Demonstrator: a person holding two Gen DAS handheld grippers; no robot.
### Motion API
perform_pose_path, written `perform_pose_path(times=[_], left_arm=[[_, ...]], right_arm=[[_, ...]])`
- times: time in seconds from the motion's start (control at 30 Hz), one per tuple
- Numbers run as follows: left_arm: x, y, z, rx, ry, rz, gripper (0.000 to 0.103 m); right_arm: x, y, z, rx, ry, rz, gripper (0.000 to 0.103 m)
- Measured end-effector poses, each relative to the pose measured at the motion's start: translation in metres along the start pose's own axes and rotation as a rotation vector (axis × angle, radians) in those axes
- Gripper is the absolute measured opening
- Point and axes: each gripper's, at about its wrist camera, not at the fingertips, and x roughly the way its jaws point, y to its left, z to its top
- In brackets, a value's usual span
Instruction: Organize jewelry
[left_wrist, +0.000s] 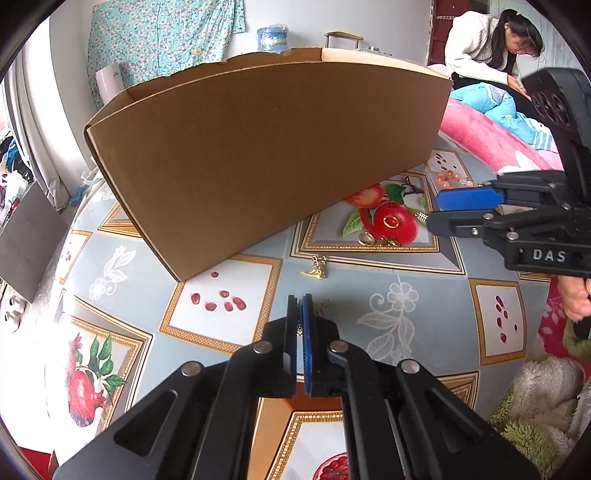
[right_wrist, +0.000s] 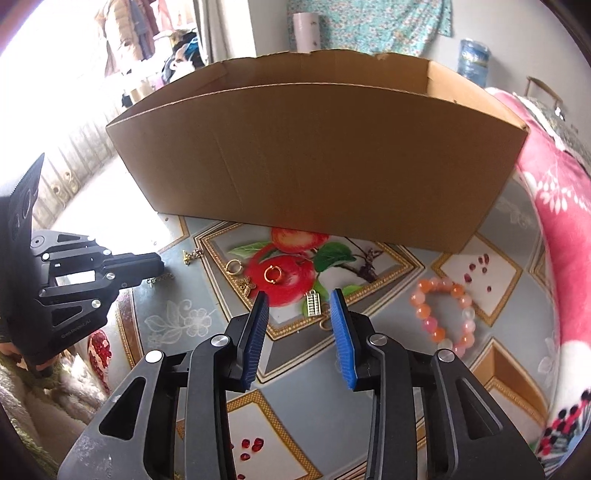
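Jaws of the left gripper (left_wrist: 300, 306) are closed on a thin gold chain (left_wrist: 325, 306) on the worktop (left_wrist: 406, 266); lifting it toward the box (left_wrist: 258, 147) likely follows. Right view: right gripper (right_wrist: 301, 308) stands open above a charm (right_wrist: 313, 303); bracelet (right_wrist: 443, 317) nearby, blanket (right_wrist: 554, 206) beside.

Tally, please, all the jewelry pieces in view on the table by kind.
Bead bracelet: 1
Gold rings: 3, one partly hidden
Gold charms: 2
Gold chains: 2, one pinched by the left fingers
Total: 8
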Motion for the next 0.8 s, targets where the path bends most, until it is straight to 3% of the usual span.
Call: perform_pose_path(times=[0.37, 0.47, 0.8], left_arm=[[-0.003, 0.004, -0.004, -0.006, -0.011, -0.019, 0.002], [-0.003, 0.005, -0.004, -0.007, -0.015, -0.022, 0.002], [-0.003, 0.008, -0.007, -0.024, -0.041, -0.042, 0.002]], right_arm=[[0.019, 0.001, 0.02, -0.09, 0.097, -0.005, 0.017], [0.024, 0.008, 0.025, -0.124, 0.098, -0.027, 0.004], [0.02, 0.016, 0.023, -0.131, 0.065, -0.024, 0.0]])
